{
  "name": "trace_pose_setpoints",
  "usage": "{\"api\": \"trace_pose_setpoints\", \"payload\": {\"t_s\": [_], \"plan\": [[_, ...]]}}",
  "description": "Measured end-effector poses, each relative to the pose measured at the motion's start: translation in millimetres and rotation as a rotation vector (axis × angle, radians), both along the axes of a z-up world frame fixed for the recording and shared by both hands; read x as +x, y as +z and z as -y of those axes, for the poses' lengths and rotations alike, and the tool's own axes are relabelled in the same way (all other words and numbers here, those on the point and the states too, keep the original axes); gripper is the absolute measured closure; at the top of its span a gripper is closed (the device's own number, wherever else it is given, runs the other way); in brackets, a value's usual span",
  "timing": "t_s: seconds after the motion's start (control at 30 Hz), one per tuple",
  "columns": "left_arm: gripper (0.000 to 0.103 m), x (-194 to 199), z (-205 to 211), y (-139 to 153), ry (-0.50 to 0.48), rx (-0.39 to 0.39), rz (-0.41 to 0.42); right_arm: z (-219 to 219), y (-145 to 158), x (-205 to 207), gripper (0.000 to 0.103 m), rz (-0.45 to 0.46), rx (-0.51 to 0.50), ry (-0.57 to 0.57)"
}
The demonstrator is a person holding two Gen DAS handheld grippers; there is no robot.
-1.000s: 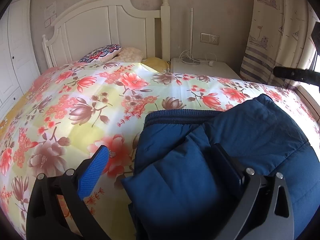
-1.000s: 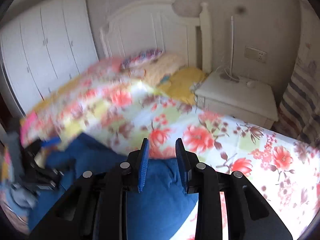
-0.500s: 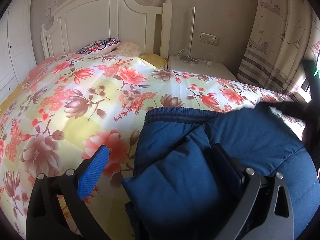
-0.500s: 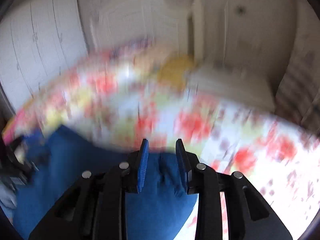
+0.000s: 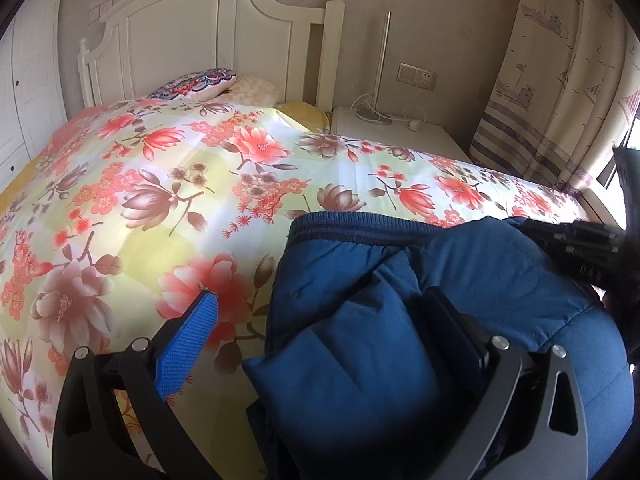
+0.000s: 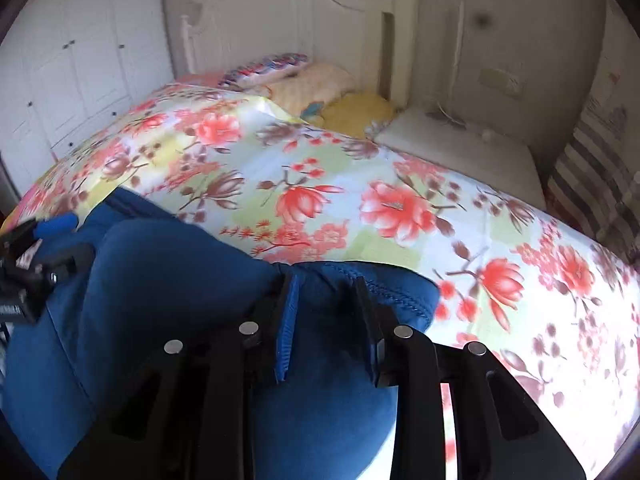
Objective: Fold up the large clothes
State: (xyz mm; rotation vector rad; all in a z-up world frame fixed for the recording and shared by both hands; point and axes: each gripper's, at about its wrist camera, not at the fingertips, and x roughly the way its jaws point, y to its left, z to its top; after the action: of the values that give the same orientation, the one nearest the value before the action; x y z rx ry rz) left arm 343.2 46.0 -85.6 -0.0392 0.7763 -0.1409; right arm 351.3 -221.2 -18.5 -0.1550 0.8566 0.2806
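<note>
Blue padded fabric, a large navy quilted jacket (image 6: 168, 280), lay on the floral bedspread (image 5: 168, 184) near its foot. The right gripper (image 6: 328, 312), jaws narrowly parted, pinched its stitched edge, probably to carry a fold over. The left gripper (image 5: 320, 320) stood wide, one finger buried in folds, gripping nothing. No writing was legible.

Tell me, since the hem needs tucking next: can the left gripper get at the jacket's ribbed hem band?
Probably yes. The left gripper stands wide open over the blue jacket, and the ribbed hem band lies uncovered just ahead.
</note>
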Motion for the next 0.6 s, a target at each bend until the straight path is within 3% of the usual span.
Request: {"api": "trace_pose_setpoints", "payload": {"t_s": [0.1,0.17,0.23,0.3,0.37,0.43,0.47,0.57,0.6], "plan": [[0.002,-9.0,-4.3,21.4,0.063,0.033,0.045,-12.9,34.5,-15.7,0.073,0.113,-0.005,0.043],[0.003,-20.1,-11.5,42.8,0.07,-0.025,0.089,-24.1,47.7,-24.9,0.073,0.14,0.002,0.089],[0.003,-26.9,-13.4,61.9,0.059,-0.08,0.114,-32.6,47.1,-22.9,0.073,0.135,-0.01,0.113],[0.002,-24.0,-3.3,71.4,0.017,-0.089,0.095,-40.9,32.8,-12.1,0.073,0.075,-0.011,0.114],[0.002,-12.7,8.0,61.5,0.0,-0.056,0.034,-51.0,1.4,2.3,0.073,-0.053,-0.027,0.141],[0.002,4.6,18.9,29.6,-0.002,0.003,-0.074,-53.0,-10.3,10.7,0.073,-0.089,-0.002,0.149],[0.002,13.9,19.1,7.3,-0.015,-0.014,-0.135,-49.3,-9.7,13.6,0.073,-0.099,0.027,0.136],[0.002,22.9,-11.9,-12.0,-0.011,-0.243,-0.194,-55.4,-11.6,11.8,0.073,-0.088,-0.009,0.145],[0.002,22.2,-15.4,-15.1,-0.011,-0.267,-0.199,-60.0,-12.9,10.1,0.073,-0.078,-0.036,0.145]]}}
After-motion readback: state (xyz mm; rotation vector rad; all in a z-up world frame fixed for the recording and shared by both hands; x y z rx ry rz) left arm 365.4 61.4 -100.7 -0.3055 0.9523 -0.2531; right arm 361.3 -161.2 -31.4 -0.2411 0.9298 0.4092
